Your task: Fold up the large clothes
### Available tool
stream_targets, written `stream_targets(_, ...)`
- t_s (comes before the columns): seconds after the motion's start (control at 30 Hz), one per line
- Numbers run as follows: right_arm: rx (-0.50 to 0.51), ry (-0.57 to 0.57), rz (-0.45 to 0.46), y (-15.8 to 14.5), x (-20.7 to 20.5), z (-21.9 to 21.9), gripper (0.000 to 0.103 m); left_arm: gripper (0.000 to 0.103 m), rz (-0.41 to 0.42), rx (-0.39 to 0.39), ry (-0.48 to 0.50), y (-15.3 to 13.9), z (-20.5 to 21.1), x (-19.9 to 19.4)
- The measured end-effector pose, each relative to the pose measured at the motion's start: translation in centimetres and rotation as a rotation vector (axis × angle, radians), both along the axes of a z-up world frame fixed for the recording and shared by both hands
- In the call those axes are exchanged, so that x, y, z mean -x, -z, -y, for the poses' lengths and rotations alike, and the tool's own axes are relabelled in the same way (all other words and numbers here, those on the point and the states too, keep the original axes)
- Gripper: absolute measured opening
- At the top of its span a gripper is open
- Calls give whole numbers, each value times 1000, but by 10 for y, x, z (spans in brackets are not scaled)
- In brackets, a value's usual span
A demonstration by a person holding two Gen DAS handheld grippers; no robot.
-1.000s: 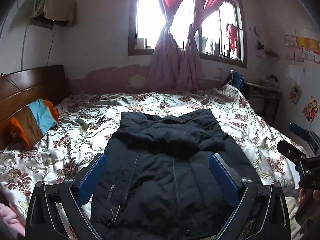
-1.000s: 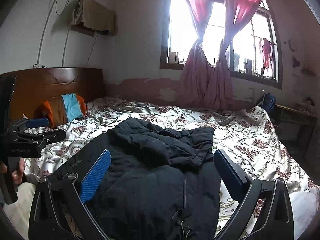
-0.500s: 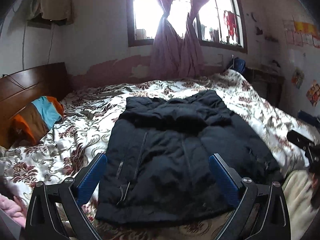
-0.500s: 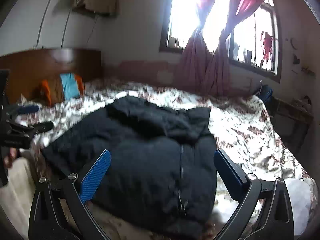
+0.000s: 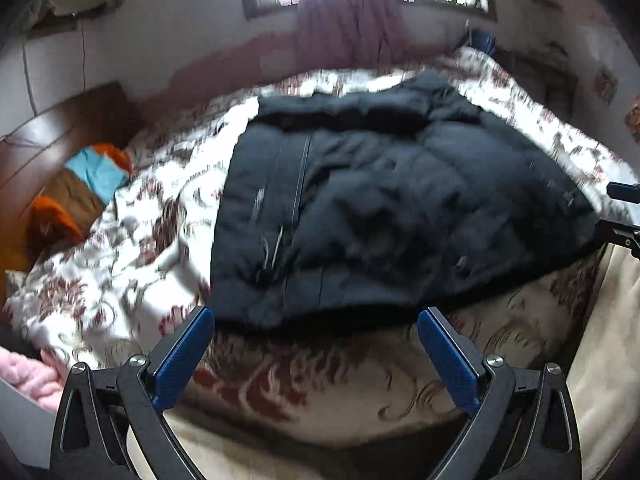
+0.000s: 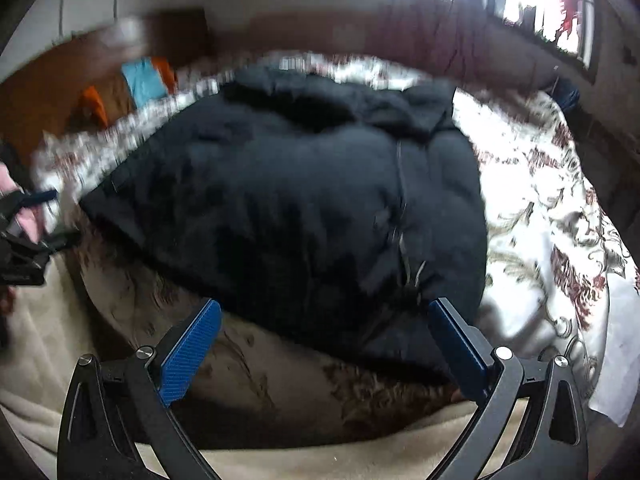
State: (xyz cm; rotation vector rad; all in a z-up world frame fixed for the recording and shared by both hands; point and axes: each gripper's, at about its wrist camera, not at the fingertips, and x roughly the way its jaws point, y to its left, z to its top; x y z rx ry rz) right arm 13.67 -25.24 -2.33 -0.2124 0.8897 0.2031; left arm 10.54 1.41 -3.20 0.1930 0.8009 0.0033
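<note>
A large black padded jacket [image 5: 380, 208] lies spread flat on the floral bedspread [image 5: 132, 240], hem toward me and collar toward the window. It also shows in the right wrist view [image 6: 296, 208]. My left gripper [image 5: 316, 328] is open and empty, hovering just short of the hem on the jacket's left part. My right gripper [image 6: 324, 324] is open and empty, just short of the hem on the right part, near the zipper [image 6: 400, 208]. Both views are blurred by motion.
An orange, blue and brown pillow [image 5: 80, 192] lies by the wooden headboard [image 5: 60, 132] at left. A beige blanket [image 6: 320, 456] hangs over the bed's near edge. A window with pink curtains [image 5: 344, 20] is behind the bed.
Both grippers have tilted down and dropped toward the jacket's hem at the near edge of the bed. The jacket has not moved. Both grippers stay open.
</note>
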Motion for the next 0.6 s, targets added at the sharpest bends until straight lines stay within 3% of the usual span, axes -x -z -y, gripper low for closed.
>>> stream_targets(0.17,99,-53,-125,26,-6,-18,101,102,-63,-83,-22,21,4,0)
stream_targets(0.47,181,-34,-171,36,-3,-27,101,102,-87,-169,0,35,17,-1)
stream_targets(0.6,249,-32,-163,38,-2,-36,101,102,-101,-172,-1,37,19,-6)
